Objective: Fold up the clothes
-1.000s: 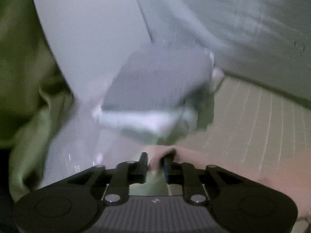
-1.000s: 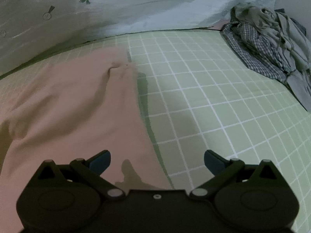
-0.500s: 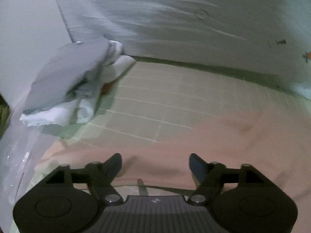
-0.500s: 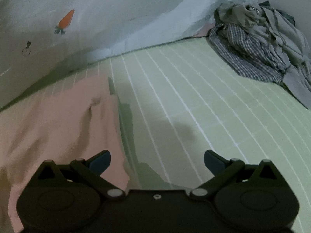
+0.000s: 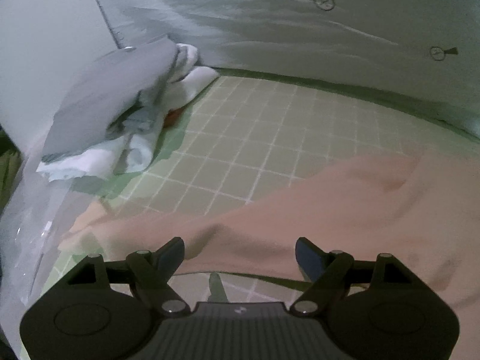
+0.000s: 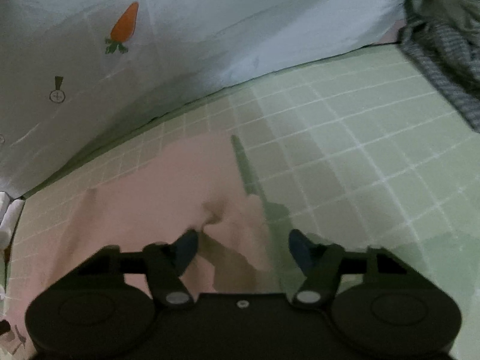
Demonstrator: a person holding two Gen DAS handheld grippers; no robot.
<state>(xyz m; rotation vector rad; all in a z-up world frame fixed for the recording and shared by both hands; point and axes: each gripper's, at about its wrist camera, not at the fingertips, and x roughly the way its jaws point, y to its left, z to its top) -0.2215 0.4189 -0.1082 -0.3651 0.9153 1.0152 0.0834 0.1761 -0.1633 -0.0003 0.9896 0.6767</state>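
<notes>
While both tools hover over the pink garment (image 5: pixel 330 207) spread flat on the green checked sheet (image 5: pixel 246 138), left gripper (image 5: pixel 240 255) gapes wide, empty; right gripper (image 6: pixel 241 247) is parted, gripping nothing; folded grey-white stack (image 5: pixel 120 102) sits beyond the garment's left end.

Each camera sits behind its claw and looks forward and down, close above the bed.

The left wrist view faces the pale sheet (image 5: pixel 300 45) hung at the far edge, with the stacked clothes (image 5: pixel 120 111) at its left.

The right wrist view faces the same hanging, with a heap of clothes (image 6: pixel 444 48) at right.

Both views share the checked green cover (image 5: pixel 255 138) (image 6: pixel 360 150) and the pink garment (image 5: pixel 330 210) (image 6: pixel 168 192).
</notes>
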